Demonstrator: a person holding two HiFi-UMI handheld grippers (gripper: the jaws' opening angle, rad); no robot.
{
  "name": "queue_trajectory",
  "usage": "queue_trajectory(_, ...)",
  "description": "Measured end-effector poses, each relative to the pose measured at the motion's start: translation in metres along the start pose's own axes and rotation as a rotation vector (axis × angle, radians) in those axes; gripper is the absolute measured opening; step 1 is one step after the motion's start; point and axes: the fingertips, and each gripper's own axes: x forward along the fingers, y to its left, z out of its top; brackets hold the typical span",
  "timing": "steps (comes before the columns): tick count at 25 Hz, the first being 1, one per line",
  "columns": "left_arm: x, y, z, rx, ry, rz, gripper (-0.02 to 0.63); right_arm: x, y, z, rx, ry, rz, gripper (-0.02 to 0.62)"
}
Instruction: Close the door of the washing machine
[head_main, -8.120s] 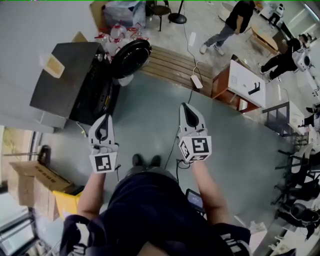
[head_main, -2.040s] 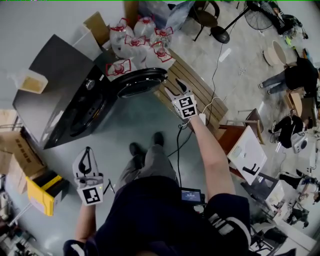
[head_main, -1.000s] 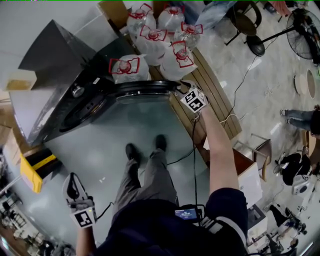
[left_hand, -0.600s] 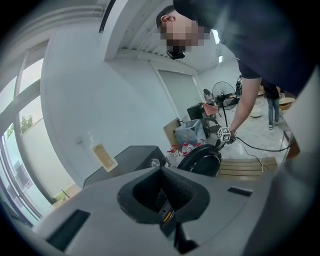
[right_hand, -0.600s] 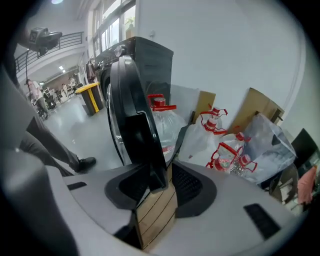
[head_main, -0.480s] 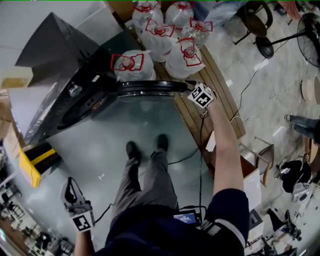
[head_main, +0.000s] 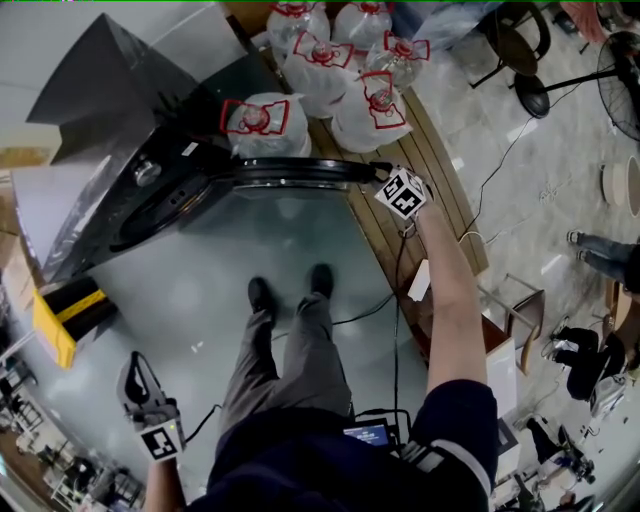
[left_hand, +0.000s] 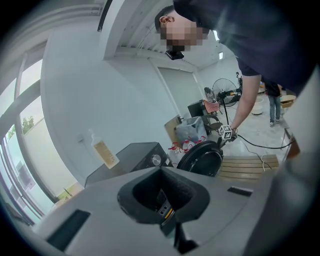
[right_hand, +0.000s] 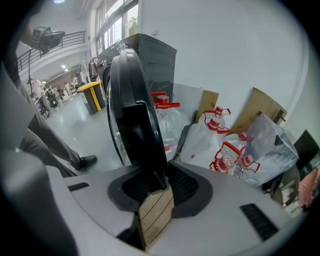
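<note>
A dark washing machine (head_main: 120, 170) stands at the upper left with its round door (head_main: 290, 175) swung open toward the right. My right gripper (head_main: 378, 172) is at the door's outer edge. In the right gripper view the black door rim (right_hand: 132, 115) runs down into the right gripper (right_hand: 152, 187), whose jaws have just been closing and now press on the rim. My left gripper (head_main: 138, 372) hangs low at the bottom left, far from the machine, shut on nothing. In the left gripper view the left gripper (left_hand: 167, 212) faces the washing machine (left_hand: 130, 157) and its door (left_hand: 202, 160).
Several large water jugs (head_main: 335, 75) with red handles stand right behind the door on a wooden slatted platform (head_main: 400, 230). A yellow and black box (head_main: 65, 315) lies left of the machine. A cable (head_main: 395, 300) trails over the floor near the person's feet (head_main: 290, 290).
My right gripper has come down onto the outer edge of the door and narrowed around the rim. The left gripper has sunk slightly at the bottom left. The door stands as before.
</note>
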Motion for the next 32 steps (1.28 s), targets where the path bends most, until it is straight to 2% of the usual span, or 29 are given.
queue_trajectory(8, -0.009, -0.001, -0.007, -0.013, -0.020, 0.022, 0.023, -0.009, 0.041, -0.012, 0.031, 0.005, -0.037, 0.102)
queue_trajectory(19, -0.053, -0.004, -0.018, -0.059, -0.015, 0.114, 0.023, -0.022, 0.116, -0.027, 0.107, 0.016, -0.077, 0.094)
queue_trajectory(25, -0.080, 0.001, -0.035, -0.072, -0.009, 0.133, 0.023, -0.025, 0.153, -0.031, 0.163, 0.028, -0.092, 0.092)
queue_trajectory(32, -0.116, 0.030, -0.070, -0.083, -0.018, 0.125, 0.023, -0.026, 0.214, -0.029, 0.210, 0.052, -0.121, 0.086)
